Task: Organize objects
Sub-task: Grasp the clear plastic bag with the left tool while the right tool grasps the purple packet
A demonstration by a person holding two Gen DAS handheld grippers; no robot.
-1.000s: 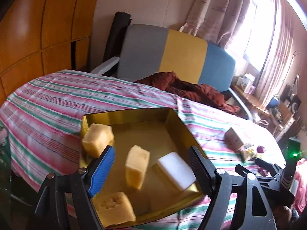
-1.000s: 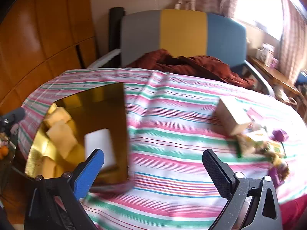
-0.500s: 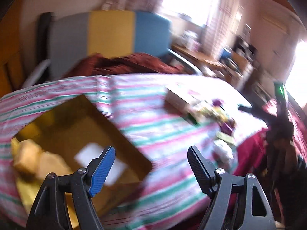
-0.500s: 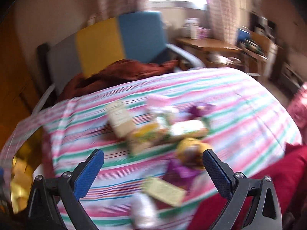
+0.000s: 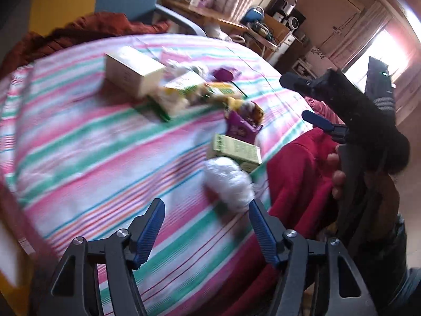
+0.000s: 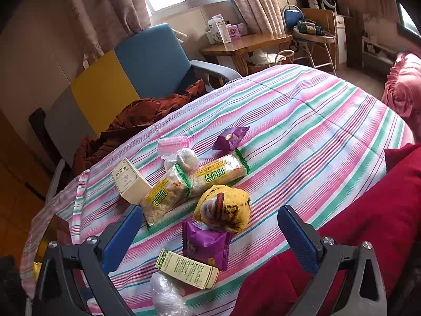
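Both my grippers, left [image 5: 206, 226] and right [image 6: 210, 230], gape wide and empty. The purple packet [image 6: 206, 245] lies below the right one: light, crinkly, probably slippery, so I'd pinch its flat middle.

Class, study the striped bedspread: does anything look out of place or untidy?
Yes. Snack packets, a white box, a yellow lump and a pink roller lie jumbled at odd angles on the bedspread, unsorted.

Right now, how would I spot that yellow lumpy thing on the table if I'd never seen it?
Look at the striped tablecloth and the cluster of snack packets in its middle. Just in front of the long green-edged packets sits the yellow knitted bundle. It is the only soft, rounded, mustard-coloured item, with dark speckles.
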